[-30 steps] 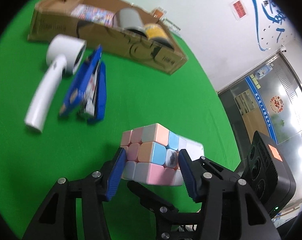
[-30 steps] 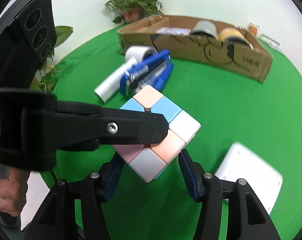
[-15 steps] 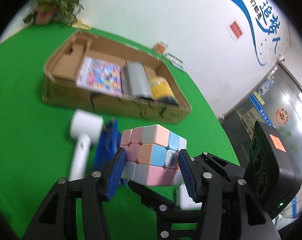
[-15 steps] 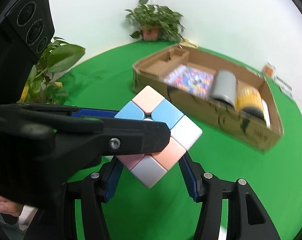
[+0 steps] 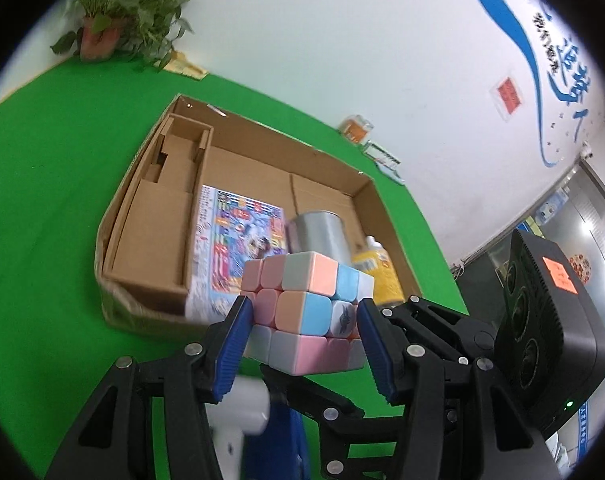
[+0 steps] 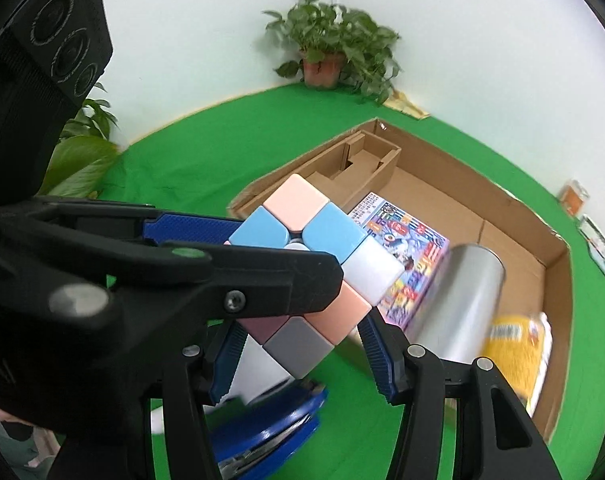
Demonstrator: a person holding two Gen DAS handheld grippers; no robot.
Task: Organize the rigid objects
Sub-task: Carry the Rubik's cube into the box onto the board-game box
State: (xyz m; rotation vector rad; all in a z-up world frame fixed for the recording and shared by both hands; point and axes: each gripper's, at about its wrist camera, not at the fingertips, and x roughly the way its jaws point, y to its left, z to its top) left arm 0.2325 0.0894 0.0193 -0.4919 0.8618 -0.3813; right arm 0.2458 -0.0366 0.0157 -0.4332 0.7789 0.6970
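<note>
A pastel cube puzzle (image 5: 306, 300) hangs in the air over the near wall of an open cardboard box (image 5: 130, 200). My left gripper (image 5: 302, 328) is shut on it, its blue pads pressed on two opposite faces. In the right wrist view the cube (image 6: 314, 216) sits corner-up between the blue pads of my right gripper (image 6: 302, 344), also shut on it. The left gripper's black finger (image 6: 262, 280) crosses in front of the cube from the left. The right gripper's black body (image 5: 542, 320) shows at the right of the left wrist view.
In the box (image 6: 558, 280) lie a colourful printed pack (image 6: 406, 248), a silver can (image 6: 458, 292) and a yellow bottle (image 6: 514, 340). Its left part is bare cardboard. A blue stapler (image 6: 270, 428) and a white device (image 5: 238, 412) lie on the green cloth below the grippers. A potted plant (image 6: 334, 36) stands at the far wall.
Both grippers have carried the cube up and forward towards the box. The stapler and white device have slid from ahead to beneath the grippers. The grip has not changed.
</note>
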